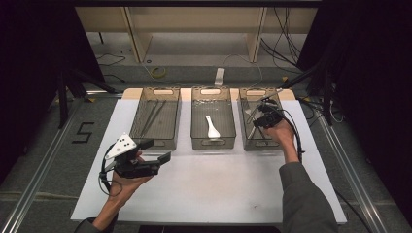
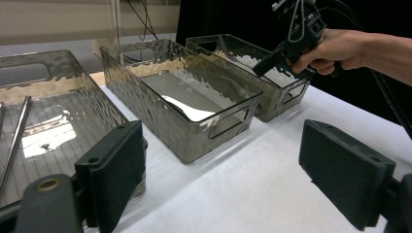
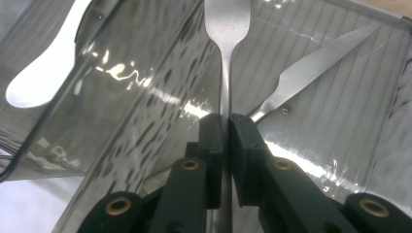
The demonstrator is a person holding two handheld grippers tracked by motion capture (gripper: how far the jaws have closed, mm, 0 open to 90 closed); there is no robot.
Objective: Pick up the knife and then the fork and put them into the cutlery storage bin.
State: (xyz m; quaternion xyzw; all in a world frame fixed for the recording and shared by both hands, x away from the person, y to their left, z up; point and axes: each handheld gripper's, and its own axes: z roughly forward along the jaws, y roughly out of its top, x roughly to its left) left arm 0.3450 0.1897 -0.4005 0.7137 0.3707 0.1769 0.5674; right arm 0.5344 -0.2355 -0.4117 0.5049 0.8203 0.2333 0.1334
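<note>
My right gripper (image 3: 226, 126) is shut on the handle of a steel fork (image 3: 226, 29), whose head points away over the ribbed floor of the right clear bin (image 3: 340, 121). A serrated steel knife (image 3: 320, 63) lies beside the fork in that bin. In the high view the right gripper (image 1: 262, 119) reaches down into the right bin (image 1: 260, 144). My left gripper (image 1: 158, 151) hovers open over the white table, in front of the left bin (image 1: 156, 141); its jaws (image 2: 228, 170) stand wide apart with nothing between them. A white spoon (image 1: 212, 127) lies in the middle bin (image 1: 213, 141).
Long metal chopsticks (image 1: 153, 116) lie in the left bin. The three bins stand in a row at the far half of the white table (image 1: 218, 184). Cables and a shelf frame stand on the floor beyond the table; metal rails run along both sides.
</note>
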